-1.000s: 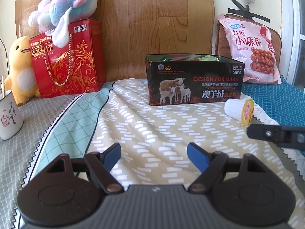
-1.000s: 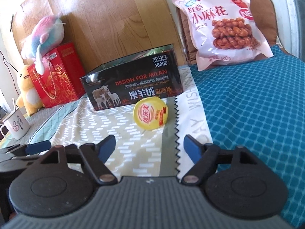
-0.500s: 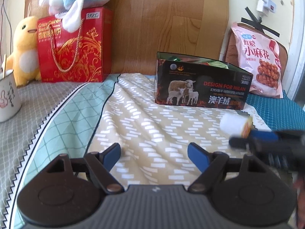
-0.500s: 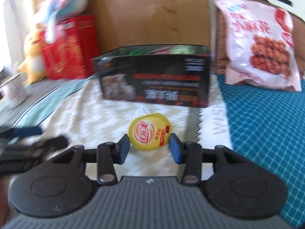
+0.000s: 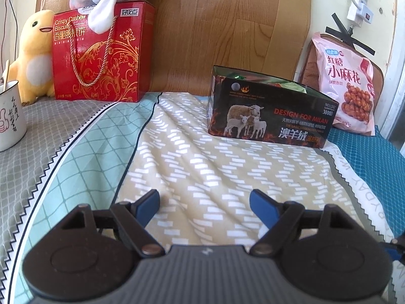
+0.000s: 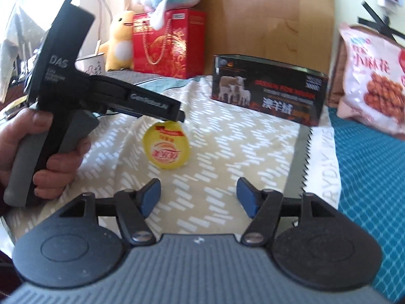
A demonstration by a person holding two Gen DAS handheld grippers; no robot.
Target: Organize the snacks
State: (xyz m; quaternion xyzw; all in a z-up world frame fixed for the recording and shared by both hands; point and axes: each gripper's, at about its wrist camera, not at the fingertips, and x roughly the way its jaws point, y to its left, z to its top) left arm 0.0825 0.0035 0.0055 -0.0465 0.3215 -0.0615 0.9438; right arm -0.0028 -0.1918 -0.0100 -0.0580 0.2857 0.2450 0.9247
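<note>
The right tongs (image 6: 197, 198), which half a second ago pinched the yellow-lidded snack cup (image 6: 166, 149), have just been opening and now stand spread and empty below the cup, which lies loose mid-frame on the bed (image 6: 227, 152), short of the black box (image 6: 268, 88), so it needs regrasping, while the left tongs (image 5: 205, 206) stay spread and empty.

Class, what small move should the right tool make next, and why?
Probably ease the right tool forward around the small yellow-lidded plastic cup: its jaws have just been opening, stand empty, and the cup lies ahead on the patterned bedspread, outside the black box.
</note>
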